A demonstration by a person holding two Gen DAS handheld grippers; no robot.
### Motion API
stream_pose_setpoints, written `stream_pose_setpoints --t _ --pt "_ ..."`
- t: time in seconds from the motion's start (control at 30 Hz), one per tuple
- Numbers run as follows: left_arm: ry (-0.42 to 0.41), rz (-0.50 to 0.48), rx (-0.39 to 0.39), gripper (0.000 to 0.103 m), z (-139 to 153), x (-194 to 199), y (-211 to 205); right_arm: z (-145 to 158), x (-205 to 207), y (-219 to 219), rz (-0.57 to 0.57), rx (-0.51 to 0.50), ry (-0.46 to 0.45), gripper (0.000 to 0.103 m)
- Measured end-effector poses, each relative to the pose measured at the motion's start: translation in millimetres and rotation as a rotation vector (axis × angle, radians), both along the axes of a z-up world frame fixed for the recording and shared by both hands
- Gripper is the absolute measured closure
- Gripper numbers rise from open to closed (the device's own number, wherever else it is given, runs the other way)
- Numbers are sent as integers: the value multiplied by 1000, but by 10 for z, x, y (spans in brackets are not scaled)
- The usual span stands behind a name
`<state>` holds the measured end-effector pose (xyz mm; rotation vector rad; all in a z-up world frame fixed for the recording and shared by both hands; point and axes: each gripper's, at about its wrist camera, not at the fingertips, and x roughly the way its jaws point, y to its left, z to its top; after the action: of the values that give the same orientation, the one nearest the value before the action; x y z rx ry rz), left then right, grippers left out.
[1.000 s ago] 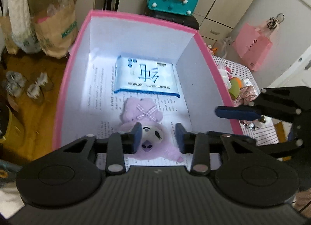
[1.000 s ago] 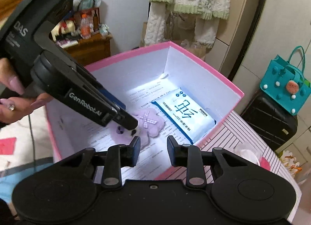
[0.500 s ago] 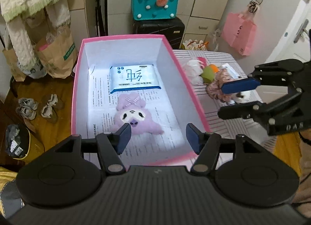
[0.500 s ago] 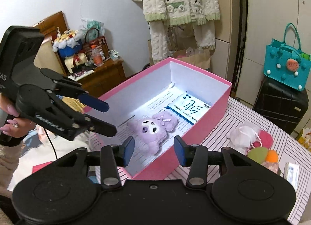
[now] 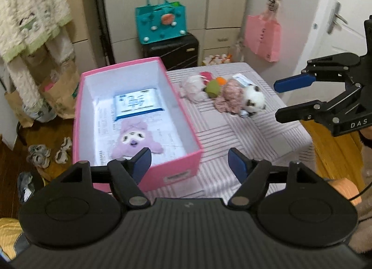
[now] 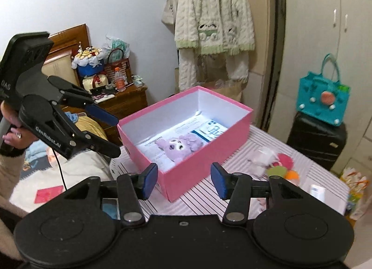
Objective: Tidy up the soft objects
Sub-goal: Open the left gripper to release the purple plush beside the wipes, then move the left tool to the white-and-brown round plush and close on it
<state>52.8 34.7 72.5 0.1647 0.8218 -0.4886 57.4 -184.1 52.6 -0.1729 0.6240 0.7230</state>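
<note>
A pink box [image 5: 186, 120] [image 6: 190, 171] stands on the striped table. Inside lie a purple plush [image 5: 133, 139] [image 6: 177, 145] and a blue-and-white tissue pack [image 5: 137, 104] [image 6: 212, 129]. On the table right of the box lie several soft things: a white mesh puff [image 5: 191, 86], a green and orange toy [image 5: 214, 86] [image 6: 277, 171], a pink cloth [image 5: 229, 97] and a black-and-white plush [image 5: 253, 101]. My left gripper [image 5: 189, 164] [image 6: 111, 134] is open and empty, above the box's near corner. My right gripper [image 6: 184, 179] [image 5: 283, 99] is open and empty, held above the table's right side.
A teal bag [image 5: 161, 22] sits on a black suitcase [image 5: 172, 50] behind the table. A pink bag [image 5: 262, 36] hangs on the cupboard. Paper bags [image 5: 58, 90] and slippers [image 5: 46, 152] are on the floor at left. A wooden nightstand [image 6: 123, 104] stands beyond the box.
Both grippers have pulled up and back from the box. The left gripper let go of the purple plush, which now lies in the box, and opened wide. The right gripper also opened wider.
</note>
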Motion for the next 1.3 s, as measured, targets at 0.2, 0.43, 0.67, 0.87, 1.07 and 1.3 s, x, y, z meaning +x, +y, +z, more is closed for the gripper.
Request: stream_pose_setpoints --t 0.2,0.43,0.67,0.87,1.07,1.3 --pt "19 -86 13 30 -111 -54 -360 -108 -335 -271 -41 -41 -67 46" --pt "27 -164 -21 30 -284 11 -775 -362 -415 -600 -110 -58 -57 45" --pt "-65 -210 -41 31 -548 56 -1201 -749 -327 -823 -168 -74 -41 45" --pt "-73 -262 -50 31 -822 199 -1606 -1195 -141 -1086 -208 -15 -31 45" --pt "-69 -238 -77 31 -1066 466 -1890 -1498 74 -1190 -254 -41 -71 41" --pt "-74 -199 -122 32 -1181 747 -2098 -1763 340 -1281 -276 -93 -108 32"
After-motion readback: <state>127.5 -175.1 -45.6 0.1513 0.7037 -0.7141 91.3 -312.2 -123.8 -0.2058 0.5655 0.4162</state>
